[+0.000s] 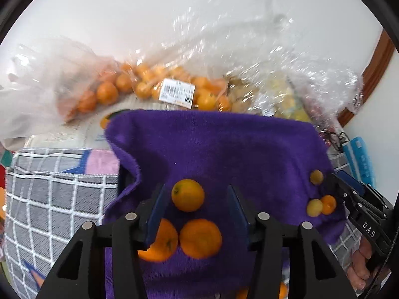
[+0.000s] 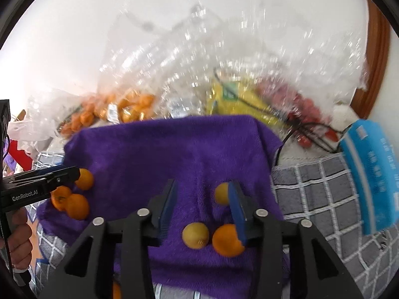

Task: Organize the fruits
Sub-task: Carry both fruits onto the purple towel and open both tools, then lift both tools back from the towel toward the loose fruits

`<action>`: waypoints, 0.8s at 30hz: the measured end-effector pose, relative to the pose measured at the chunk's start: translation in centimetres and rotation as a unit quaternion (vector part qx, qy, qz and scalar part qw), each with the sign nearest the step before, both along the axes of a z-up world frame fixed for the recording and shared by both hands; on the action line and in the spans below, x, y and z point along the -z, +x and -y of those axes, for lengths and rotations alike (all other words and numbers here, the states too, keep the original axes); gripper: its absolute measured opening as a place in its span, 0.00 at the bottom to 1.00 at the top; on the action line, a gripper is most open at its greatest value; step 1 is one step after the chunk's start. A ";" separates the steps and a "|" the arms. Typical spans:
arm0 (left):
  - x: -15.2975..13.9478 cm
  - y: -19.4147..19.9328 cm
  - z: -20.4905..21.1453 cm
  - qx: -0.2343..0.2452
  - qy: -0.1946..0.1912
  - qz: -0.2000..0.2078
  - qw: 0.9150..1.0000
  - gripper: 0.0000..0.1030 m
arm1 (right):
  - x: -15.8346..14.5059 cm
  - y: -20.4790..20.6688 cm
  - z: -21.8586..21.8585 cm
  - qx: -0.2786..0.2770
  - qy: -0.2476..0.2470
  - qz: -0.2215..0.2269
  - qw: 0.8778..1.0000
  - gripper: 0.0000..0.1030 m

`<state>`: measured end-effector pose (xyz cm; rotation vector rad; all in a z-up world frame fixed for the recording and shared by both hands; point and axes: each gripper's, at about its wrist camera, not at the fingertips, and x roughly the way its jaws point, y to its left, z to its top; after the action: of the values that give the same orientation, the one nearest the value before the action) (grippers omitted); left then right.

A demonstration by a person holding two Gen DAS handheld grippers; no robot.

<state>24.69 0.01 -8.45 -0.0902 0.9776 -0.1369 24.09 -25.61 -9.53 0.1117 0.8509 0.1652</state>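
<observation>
oranges (image 1: pixel 187 194) are spread on a purple towel (image 1: pixel 224 144), three by the left gripper (image 1: pixel 197 199), three by the right gripper (image 2: pixel 203 194). both are seen parted, nothing clasped. round, firm, prone to rolling; best pinched across the middle.

My left tool (image 1: pixel 197 214) points steeply down, its blue-padded jaws parted, pads pressing on nothing. My right tool (image 2: pixel 203 209) tilts down likewise, jaws apart, gripping nothing. Seen from my left tool, the right one stands off to its right, a hand (image 1: pixel 361 266) wrapped around its handle; the other hand (image 2: pixel 20 244) grips the left tool's handle.
</observation>
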 end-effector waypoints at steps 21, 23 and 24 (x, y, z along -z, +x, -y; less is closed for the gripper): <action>-6.5 -16.2 -0.8 0.016 0.004 0.093 0.996 0.48 | -8.4 -17.2 -1.1 0.029 -0.024 0.085 0.996 0.51; -6.0 -17.0 -0.9 0.022 0.004 0.094 0.995 0.48 | -8.0 -18.4 -1.2 0.025 -0.018 0.081 0.996 0.51; -5.8 -17.4 -0.9 0.022 0.007 0.095 0.995 0.48 | -7.7 -18.7 -1.2 0.023 -0.013 0.080 0.996 0.51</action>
<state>7.32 0.93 -2.70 -0.0423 0.7907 -0.1760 5.43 -24.39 -1.83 0.0926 0.6897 0.1175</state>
